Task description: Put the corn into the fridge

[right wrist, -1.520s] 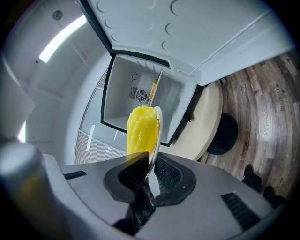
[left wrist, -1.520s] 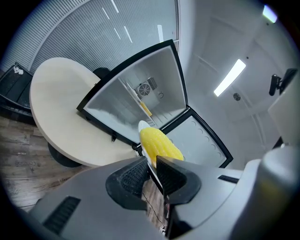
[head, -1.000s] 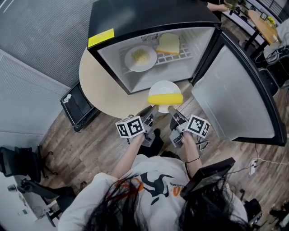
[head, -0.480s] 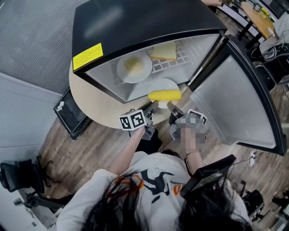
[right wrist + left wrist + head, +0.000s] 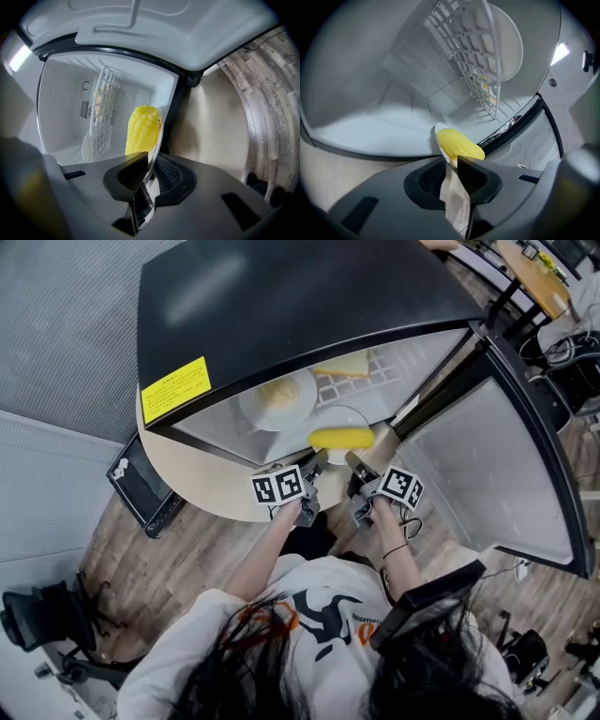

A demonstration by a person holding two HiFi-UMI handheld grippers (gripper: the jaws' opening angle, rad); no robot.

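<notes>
A yellow corn cob lies on a white plate at the mouth of the open black fridge, below its wire shelf. My left gripper grips the plate's near left rim; its jaws have just been opening a little, with the rim still between them. My right gripper is shut on the near right rim. In the left gripper view the corn and plate edge rise just beyond the jaws. The right gripper view shows the corn on the plate against the fridge's white interior.
On the wire shelf are a white plate of pale food and a yellow slice. The fridge door stands open at the right. The fridge sits on a round beige table. Wooden floor lies below.
Both grippers have carried the plate with the corn forward and down, from in front of the fridge to its opening under the wire shelf.
</notes>
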